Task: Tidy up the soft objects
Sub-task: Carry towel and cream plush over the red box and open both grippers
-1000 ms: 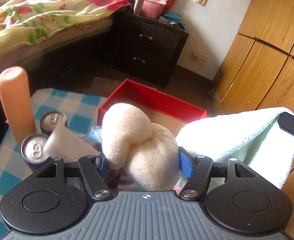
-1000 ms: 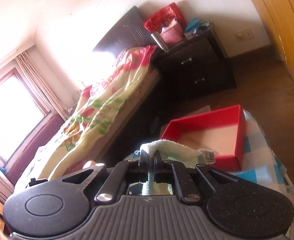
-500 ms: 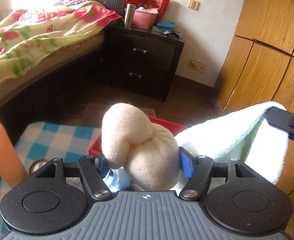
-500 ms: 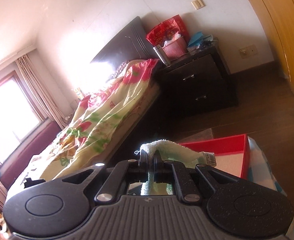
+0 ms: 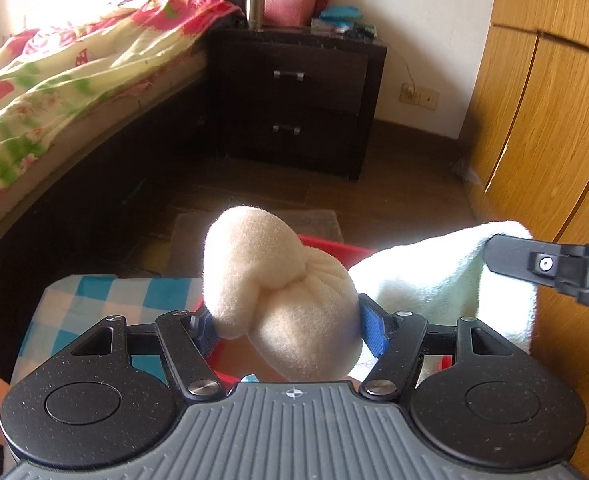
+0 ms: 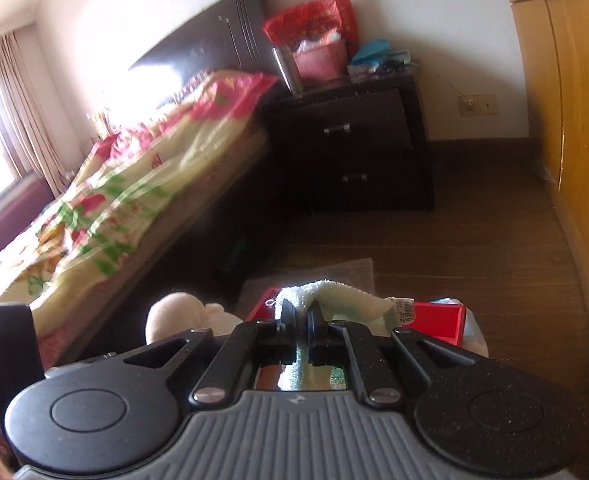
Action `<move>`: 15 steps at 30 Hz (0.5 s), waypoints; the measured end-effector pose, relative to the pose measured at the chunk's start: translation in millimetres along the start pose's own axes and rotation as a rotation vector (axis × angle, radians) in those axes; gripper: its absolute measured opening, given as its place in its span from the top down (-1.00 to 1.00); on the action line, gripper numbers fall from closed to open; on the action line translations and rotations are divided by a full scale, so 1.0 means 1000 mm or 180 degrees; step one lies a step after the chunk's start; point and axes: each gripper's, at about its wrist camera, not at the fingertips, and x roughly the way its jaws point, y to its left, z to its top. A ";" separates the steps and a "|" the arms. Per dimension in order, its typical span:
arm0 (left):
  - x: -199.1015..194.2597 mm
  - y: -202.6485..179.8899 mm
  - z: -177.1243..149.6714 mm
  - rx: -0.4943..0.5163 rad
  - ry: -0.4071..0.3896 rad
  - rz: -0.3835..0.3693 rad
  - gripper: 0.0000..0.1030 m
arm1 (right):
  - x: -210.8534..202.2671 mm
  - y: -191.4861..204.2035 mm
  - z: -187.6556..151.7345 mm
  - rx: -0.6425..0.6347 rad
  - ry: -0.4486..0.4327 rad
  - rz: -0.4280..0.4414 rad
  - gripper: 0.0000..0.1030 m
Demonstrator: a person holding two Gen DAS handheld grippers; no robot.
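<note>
Since a second ago, carried forward over the blue-and-white checked tablecloth (image 5: 94, 300), with cans and orange cylinder gone from the left view and only a sliver of the shallow red cardboard box (image 5: 334, 246) showing past the load. From the left wrist: left gripper (image 5: 288, 326) clamped wide on a cream fuzzy rolled sock bundle (image 5: 282, 288), blue pads pressed into both flanks, bundle bulging up and forward, probably held mid-body so it keeps its roll; just beside it on the right, a pale green terry towel (image 5: 446, 280) hanging from the right gripper's black finger, apparently lifted by one edge so it drapes clear of the table. From the right wrist: right gripper (image 6: 301, 318) fully closed, pinching a fold of the towel (image 6: 346, 300), cloth bunched over the fingertips; small white printed tag (image 6: 404, 308) at the towel's edge, print too small to read; red box (image 6: 438, 316) just beyond, cream bundle (image 6: 174, 312) at left. Both items seemingly headed for the box. No legible brand anywhere.
</note>
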 end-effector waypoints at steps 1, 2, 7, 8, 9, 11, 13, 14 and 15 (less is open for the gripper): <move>0.007 -0.001 -0.001 0.0027 0.0034 0.0032 -0.29 | 0.009 -0.001 -0.001 -0.0021 0.0062 -0.0042 1.00; 0.013 -0.002 -0.002 0.0048 0.0069 0.0061 -0.29 | 0.017 -0.002 -0.002 -0.0048 0.0115 -0.0078 1.00; 0.043 -0.006 -0.003 0.0115 0.0266 0.0159 -0.36 | 0.059 -0.005 -0.005 -0.0204 0.0420 -0.0325 1.00; 0.048 -0.007 -0.003 0.0136 0.0305 0.0171 -0.39 | 0.066 -0.006 -0.006 -0.0219 0.0471 -0.0374 1.00; 0.052 -0.007 -0.003 0.0144 0.0334 0.0184 -0.41 | 0.075 -0.006 -0.006 -0.0263 0.0569 -0.0438 1.00; 0.057 -0.007 -0.003 0.0146 0.0371 0.0246 -0.44 | 0.090 -0.008 -0.008 -0.0295 0.0701 -0.0566 1.00; 0.058 -0.005 -0.004 0.0147 0.0378 0.0303 -0.45 | 0.096 -0.009 -0.010 -0.0300 0.0744 -0.0668 1.00; 0.058 -0.003 -0.004 0.0152 0.0395 0.0322 -0.51 | 0.098 -0.011 -0.010 -0.0307 0.0778 -0.0704 0.81; 0.058 -0.001 -0.005 0.0140 0.0415 0.0337 -0.56 | 0.099 -0.013 -0.011 -0.0288 0.0786 -0.0741 0.72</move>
